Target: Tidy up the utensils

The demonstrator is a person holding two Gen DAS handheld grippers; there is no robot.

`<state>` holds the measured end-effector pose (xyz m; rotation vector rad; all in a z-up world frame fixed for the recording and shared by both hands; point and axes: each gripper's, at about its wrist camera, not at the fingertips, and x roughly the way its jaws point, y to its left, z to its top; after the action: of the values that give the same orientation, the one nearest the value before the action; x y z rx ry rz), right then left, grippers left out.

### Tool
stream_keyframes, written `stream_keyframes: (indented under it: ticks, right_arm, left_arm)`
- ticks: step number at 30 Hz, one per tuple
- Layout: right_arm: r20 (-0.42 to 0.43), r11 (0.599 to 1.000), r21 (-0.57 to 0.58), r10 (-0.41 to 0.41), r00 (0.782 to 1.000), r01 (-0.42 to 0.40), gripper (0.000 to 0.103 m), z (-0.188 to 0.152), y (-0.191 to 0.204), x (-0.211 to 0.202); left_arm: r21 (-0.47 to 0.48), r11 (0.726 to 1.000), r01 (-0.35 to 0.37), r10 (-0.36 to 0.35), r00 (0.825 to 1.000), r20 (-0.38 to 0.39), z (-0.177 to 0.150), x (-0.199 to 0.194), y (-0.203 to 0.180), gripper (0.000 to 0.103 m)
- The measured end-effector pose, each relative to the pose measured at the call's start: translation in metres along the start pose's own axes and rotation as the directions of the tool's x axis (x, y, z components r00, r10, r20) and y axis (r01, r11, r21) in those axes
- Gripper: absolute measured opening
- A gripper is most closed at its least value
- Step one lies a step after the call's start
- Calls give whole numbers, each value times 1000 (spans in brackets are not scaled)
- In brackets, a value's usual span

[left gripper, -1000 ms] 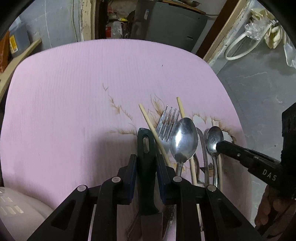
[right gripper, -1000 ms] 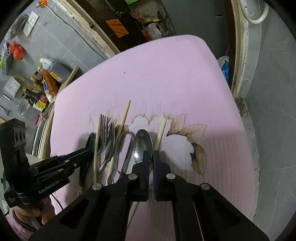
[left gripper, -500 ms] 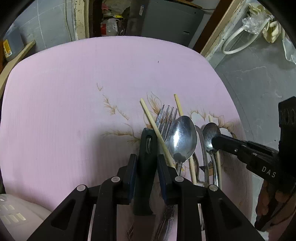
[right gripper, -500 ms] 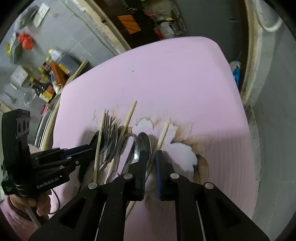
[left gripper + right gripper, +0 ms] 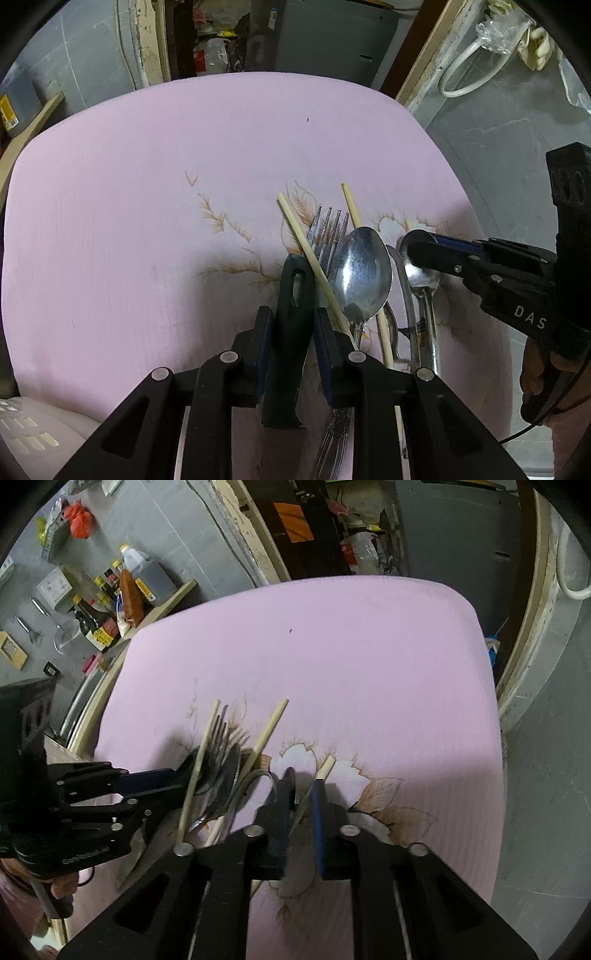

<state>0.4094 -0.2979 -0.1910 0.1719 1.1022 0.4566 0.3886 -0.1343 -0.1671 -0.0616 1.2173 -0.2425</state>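
**Left gripper** (image 5: 291, 325): its jaws pinch the black knife handle (image 5: 293, 280) from both sides, and the pads meet it below the hanging hole. The handle points away from the camera and the blade runs back under the fingers. Judgement: gripping at the handle keeps the pads off the blade.

**Right gripper** (image 5: 299, 794): in its own view the jaws stand slightly apart and pink cloth shows in the gap. The small spoon (image 5: 421, 273) lies at the left pad, apparently edge-on. 1 chopstick (image 5: 325, 768) crosses the gap at a slant. Neither item is seen clamped by both pads. In the left wrist view the tip sits on the small spoon's bowl.

**Utensils:** all lie in 1 tight cluster on the pink cloth (image 5: 147, 221), near the side where the person stands.
- The fork (image 5: 328, 236) and the large spoon (image 5: 364, 273) lie side by side and overlap.
- 2 more chopsticks (image 5: 306, 243) cross them.
- The cluster is not yet sorted by type.

**Risk, as a judgement:** the chopstick in the right jaws' gap could be caught together with the spoon. Lifting the knife may drag the chopstick that rests against its handle.
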Motion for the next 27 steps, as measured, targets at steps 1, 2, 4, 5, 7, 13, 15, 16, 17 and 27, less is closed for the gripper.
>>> stream_keyframes:
  ticks: [1, 2, 4, 5, 7, 13, 15, 16, 17, 27]
  right_arm:
    - [3, 1000, 5, 1, 1000, -1, 4, 0, 0, -2]
    - [9, 1000, 7, 3, 1000, -3, 3, -2, 0, -5]
    - [27, 1000, 6, -1, 1000, 1, 3, -4, 1, -9]
    - [40, 1000, 10, -4, 999, 4, 3, -6, 2, -14]
    - [62, 1000, 24, 1, 998, -3, 3, -9, -1, -22]
    - [137, 998, 67, -1, 991, -9, 2, -21, 1, -49]
    - [166, 997, 71, -6, 986, -6, 2, -27, 3, -60]
    - [177, 997, 72, -8, 984, -5, 2, -29, 4, -64]
    - [194, 997, 74, -12, 981, -2, 2, -32, 6, -70]
    - [385, 996, 79, -67, 921, 39, 3, -61, 39, -128]
  left_arm:
    - [-8, 1000, 4, -4, 1000, 7, -1, -1, 1, 21]
    - [-19, 1000, 9, -8, 1000, 14, -2, -2, 2, 21]
    - [-43, 999, 25, -24, 999, 23, -6, -4, 5, 20]
    - [-55, 998, 33, -32, 999, 28, -7, -6, 6, 20]
    - [-69, 996, 49, -46, 998, 46, -12, -10, 7, 20]
    - [-49, 997, 64, -59, 994, 97, -27, -32, -2, 20]
    - [-38, 997, 67, -62, 992, 114, -34, -41, -4, 20]
    - [-37, 997, 73, -68, 990, 126, -37, -47, -4, 20]
    - [-36, 996, 79, -74, 988, 138, -40, -53, -3, 20]
    - [49, 992, 112, -122, 931, 345, -71, -125, -2, 20]
